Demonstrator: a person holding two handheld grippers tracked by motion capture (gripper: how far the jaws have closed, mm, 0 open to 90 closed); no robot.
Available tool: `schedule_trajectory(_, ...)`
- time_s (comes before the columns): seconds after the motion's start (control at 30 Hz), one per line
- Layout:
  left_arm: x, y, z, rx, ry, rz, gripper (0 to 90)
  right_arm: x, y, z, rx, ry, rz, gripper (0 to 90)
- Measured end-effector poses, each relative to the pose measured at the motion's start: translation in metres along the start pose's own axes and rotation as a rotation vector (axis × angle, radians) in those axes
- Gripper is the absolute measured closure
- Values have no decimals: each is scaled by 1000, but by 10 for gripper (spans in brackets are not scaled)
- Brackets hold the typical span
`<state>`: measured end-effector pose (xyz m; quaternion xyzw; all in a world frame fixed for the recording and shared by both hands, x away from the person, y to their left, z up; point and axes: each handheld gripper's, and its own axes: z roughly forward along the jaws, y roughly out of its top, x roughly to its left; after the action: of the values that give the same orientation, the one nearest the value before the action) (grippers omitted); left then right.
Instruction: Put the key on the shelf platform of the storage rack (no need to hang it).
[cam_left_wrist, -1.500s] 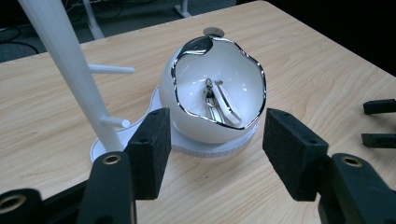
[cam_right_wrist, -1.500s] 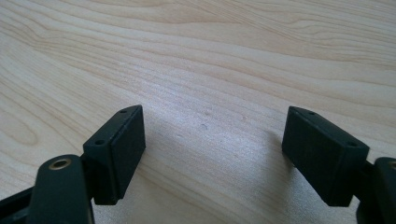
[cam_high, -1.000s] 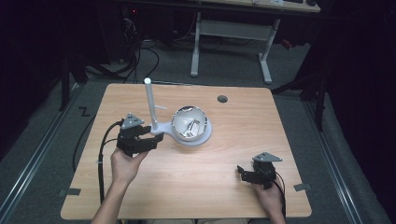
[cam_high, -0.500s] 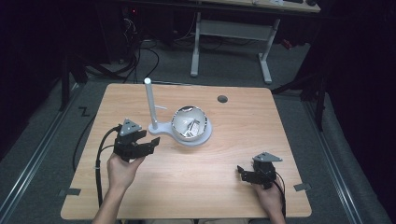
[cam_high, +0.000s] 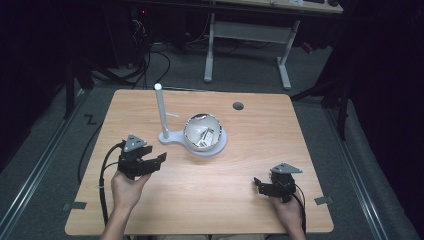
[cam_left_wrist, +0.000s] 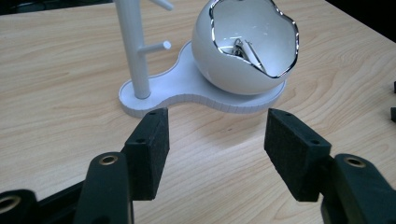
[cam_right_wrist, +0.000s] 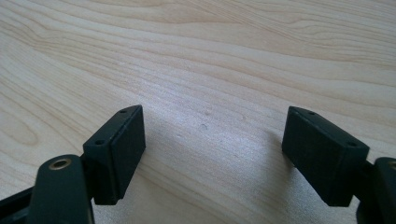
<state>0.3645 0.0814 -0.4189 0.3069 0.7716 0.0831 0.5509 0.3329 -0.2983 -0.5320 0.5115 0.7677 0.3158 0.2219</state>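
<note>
Wooden table (cam_high: 210, 200), lit, in dark surroundings. At the centre of the high view stands a white stand (cam_high: 197, 146): a flat base carrying an upright post (cam_high: 161, 110) with short side pegs, and at the post's 3 o'clock a white egg-shaped bowl (cam_high: 202, 132) with a jagged chrome rim. Small metal pieces (cam_left_wrist: 245, 50) lie inside the bowl; what they are cannot be told. A dark round grommet (cam_high: 238, 106) sits in the tabletop at the bowl's 1 o'clock, well apart. A second desk frame (cam_high: 247, 45) stands on the floor beyond the far edge.

Left gripper (cam_high: 159, 159): at the stand's 8 o'clock, near the base but apart from it, jaws pointing toward it. In the left gripper view its pads (cam_left_wrist: 149, 149) stand partly open, with bare wood between them. They hold and touch nothing. The path to the stand's base is unobstructed.

Right gripper (cam_high: 258, 184): at the bowl's 5 o'clock, well apart, close to the near right corner. In the right gripper view its pads (cam_right_wrist: 119, 149) stand wide over bare table, holding nothing.
</note>
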Motion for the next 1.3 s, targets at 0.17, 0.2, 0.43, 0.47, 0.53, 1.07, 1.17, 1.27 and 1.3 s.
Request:
schedule_trajectory(0.17,9,1,0,-8,16,-12,407,0,0,0,0,0,0,218)
schedule_trajectory(0.2,11,1,0,-5,16,-6,407,0,0,0,0,0,0,218)
schedule_trajectory(0.43,19,2,-1,-4,21,-26,403,0,0,0,0,0,-1,218)
schedule_trajectory(0.47,20,2,-1,-6,30,-42,401,0,0,0,0,0,-1,218)
schedule_trajectory(0.53,22,1,-1,-4,33,-50,400,0,0,0,0,0,0,218)
schedule_trajectory(1.07,36,-4,4,0,58,-40,399,0,0,0,0,-1,-1,218)
schedule_trajectory(1.17,38,-6,5,9,72,-56,401,0,0,0,0,-1,0,219)
schedule_trajectory(1.27,41,-9,7,16,83,-56,404,0,0,0,1,0,-1,219)
schedule_trajectory(1.3,42,-10,8,19,81,-52,404,0,0,0,1,0,0,218)
